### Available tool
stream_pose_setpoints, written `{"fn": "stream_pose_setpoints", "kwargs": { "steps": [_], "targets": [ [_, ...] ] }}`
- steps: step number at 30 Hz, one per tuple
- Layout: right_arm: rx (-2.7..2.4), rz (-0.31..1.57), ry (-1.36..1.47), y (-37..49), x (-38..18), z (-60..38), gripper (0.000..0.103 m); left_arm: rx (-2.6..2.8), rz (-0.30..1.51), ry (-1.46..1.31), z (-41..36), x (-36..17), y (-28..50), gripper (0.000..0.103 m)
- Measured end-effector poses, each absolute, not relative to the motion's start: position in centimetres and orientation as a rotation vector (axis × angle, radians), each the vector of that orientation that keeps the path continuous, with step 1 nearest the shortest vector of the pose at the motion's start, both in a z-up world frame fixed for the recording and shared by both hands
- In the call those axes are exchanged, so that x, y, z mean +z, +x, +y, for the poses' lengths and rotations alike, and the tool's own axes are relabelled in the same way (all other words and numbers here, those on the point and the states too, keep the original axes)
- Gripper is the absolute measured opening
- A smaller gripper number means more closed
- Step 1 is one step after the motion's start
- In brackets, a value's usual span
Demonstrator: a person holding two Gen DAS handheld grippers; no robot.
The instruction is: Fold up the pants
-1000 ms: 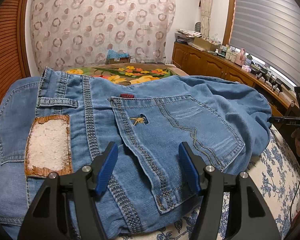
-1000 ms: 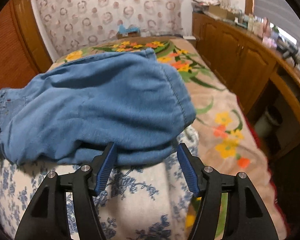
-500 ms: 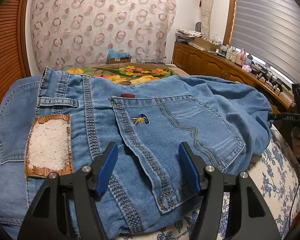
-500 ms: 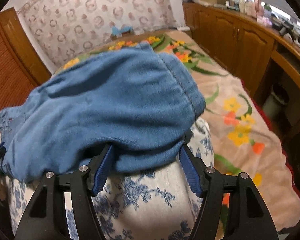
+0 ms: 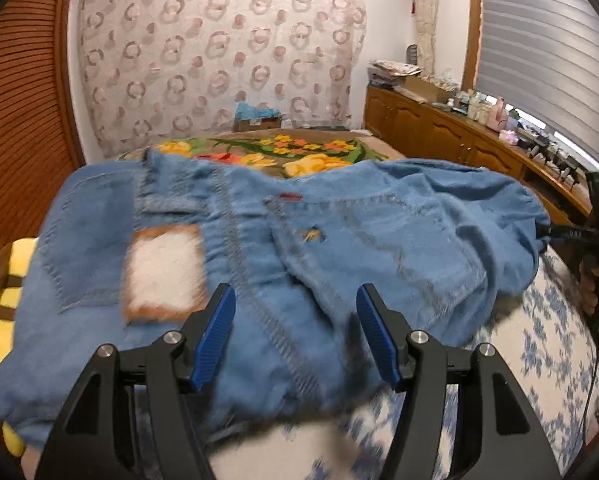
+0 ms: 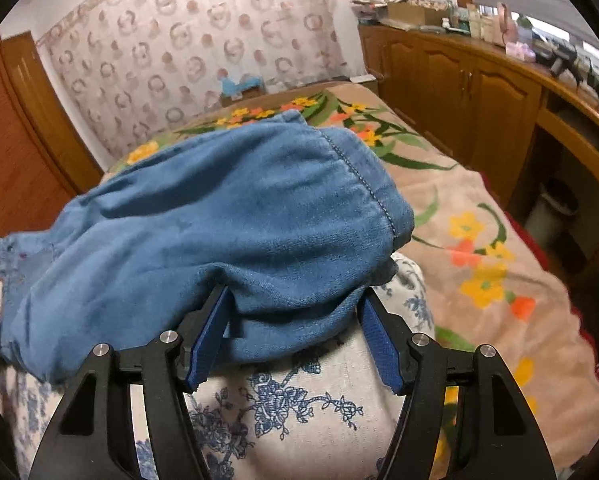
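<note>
Blue jeans (image 5: 339, 248) lie bunched on a flowered cushion (image 6: 283, 408) atop the bed (image 6: 479, 240); long axis runs side to side, waistband at the left, folded legs toward the right; left claw (image 5: 295, 336) hovers spread over the seat; right claw (image 6: 291, 336) stands spread around the folded edge, not pinching it.

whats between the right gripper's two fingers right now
The rolled edge of the jeans, bulging into the gap of the right gripper with the floral sheet beneath. The right wrist view shows this; the blue pads do not visibly press the denim.
</note>
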State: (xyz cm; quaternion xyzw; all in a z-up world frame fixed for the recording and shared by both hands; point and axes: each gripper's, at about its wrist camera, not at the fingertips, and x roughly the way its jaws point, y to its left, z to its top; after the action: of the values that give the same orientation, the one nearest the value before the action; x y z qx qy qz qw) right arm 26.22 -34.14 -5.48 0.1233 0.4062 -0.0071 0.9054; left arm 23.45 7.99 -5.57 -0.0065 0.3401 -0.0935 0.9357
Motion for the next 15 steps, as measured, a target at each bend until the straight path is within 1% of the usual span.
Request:
{"fn": "stream_pose_setpoints", "kwargs": {
  "steps": [9, 10, 11, 15],
  "targets": [
    [-0.023, 0.821, 0.276, 25.4, -4.7, -34.7, 0.067, -0.038, 0.721, -0.032, 13.4, -6.1, 19.9, 0.062],
    [-0.024, 0.818, 0.274, 25.4, -4.6, -34.6, 0.067, -0.035, 0.724, -0.041, 13.7, -6.2, 19.8, 0.061],
    [-0.024, 0.811, 0.271, 25.4, -4.5, -34.5, 0.067, -0.040, 0.728, -0.048, 14.0, -6.3, 19.9, 0.055],
    [-0.006, 0.805, 0.256, 25.5, -4.1, -34.2, 0.067, -0.098, 0.745, -0.060, 13.6, -6.8, 19.9, 0.044]
  ]
}}
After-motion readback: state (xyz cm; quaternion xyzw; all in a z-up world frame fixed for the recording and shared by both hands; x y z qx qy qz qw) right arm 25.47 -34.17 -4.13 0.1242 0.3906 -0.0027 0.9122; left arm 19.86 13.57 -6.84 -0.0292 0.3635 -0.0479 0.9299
